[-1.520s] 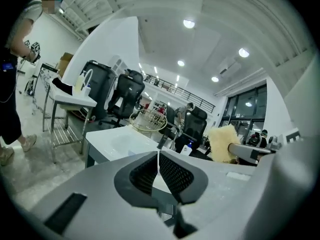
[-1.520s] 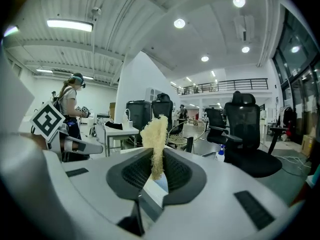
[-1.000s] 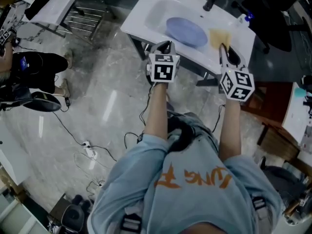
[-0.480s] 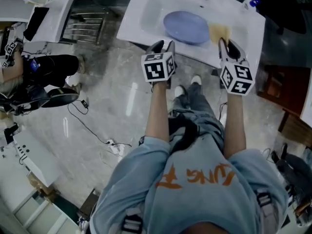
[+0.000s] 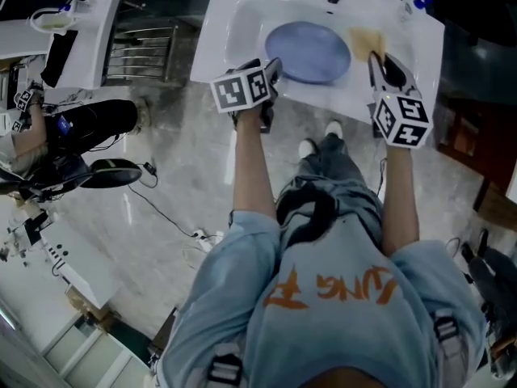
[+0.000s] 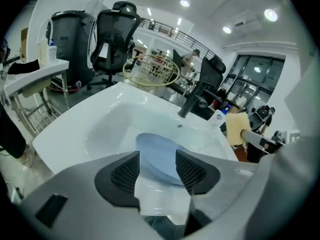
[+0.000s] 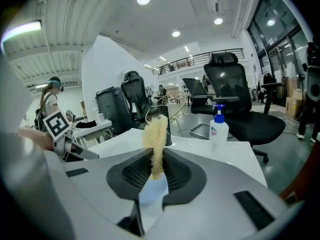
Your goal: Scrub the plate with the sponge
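Pale stone floor (image 5: 186,176) nearest; both forearms reach fwd to white sink (image 5: 214,31). L gripper (image 5: 271,68) at near rim, tilted down, jaws just been opening, now wide, nothing between; blue plate (image 5: 308,51) lies in basin just beyond. R gripper (image 5: 378,61) clamps yellow sponge (image 5: 363,39), just right of plate

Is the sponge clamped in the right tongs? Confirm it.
Yes, the right tongs are shut on the yellow sponge, which sticks up between their pads.

The sink (image 5: 239,24) looks glossy white, the plate (image 5: 307,51) smooth, the sponge (image 5: 363,40) coarse and fibrous, the floor (image 5: 182,164) polished.
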### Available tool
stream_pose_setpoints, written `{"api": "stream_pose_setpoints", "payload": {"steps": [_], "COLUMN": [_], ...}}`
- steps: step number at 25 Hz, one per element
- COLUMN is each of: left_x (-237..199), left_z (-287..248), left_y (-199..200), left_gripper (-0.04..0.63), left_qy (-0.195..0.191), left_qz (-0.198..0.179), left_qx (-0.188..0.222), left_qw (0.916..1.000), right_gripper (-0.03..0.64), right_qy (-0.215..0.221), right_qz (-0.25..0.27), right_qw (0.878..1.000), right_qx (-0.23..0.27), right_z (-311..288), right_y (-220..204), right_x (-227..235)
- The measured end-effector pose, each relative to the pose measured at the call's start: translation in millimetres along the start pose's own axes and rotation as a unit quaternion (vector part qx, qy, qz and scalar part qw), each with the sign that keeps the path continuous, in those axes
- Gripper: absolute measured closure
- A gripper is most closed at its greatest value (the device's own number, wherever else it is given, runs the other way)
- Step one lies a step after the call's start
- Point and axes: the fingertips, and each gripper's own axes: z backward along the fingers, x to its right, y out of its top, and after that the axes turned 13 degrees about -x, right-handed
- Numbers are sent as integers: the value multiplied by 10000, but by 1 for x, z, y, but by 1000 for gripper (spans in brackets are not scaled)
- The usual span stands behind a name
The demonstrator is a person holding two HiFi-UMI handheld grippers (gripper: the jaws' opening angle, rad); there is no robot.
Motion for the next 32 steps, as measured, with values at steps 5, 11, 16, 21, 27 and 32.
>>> {"api": "stream_pose_setpoints", "payload": {"steps": [5, 11, 16, 21, 27, 32], "left_x": [-24, -30, -34, -33, -35, -33], "left_z": [-22, -53, -78, -94, -104, -96], "left_y": [10, 19, 9, -5, -8, -2], "left_gripper": [382, 382, 383, 393, 489, 503], "left_qy": [242, -180, -80, -132, -113, -136], "left_qz": [202, 431, 101, 65, 164, 504], "left_qx": [-493, -1108, -2255, -2964, -3163, -2812], "left_qw": [9983, 9927, 9742, 9549, 9485, 9582], "right_gripper": [560, 560, 560, 560, 560, 560], "right_qy": [142, 243, 146, 80, 72, 114], "right_qz": [-103, -149, -240, -357, -413, -384], "right_qw": [9998, 9994, 9995, 9992, 9990, 9991], "right_qx": [-84, -178, -172, -182, -176, -160], "right_z": [-21, -34, -37, -37, -38, -34], "right_y": [3, 1, 1, -2, -5, 0], "right_x": [4, 12, 36, 56, 66, 61]}}
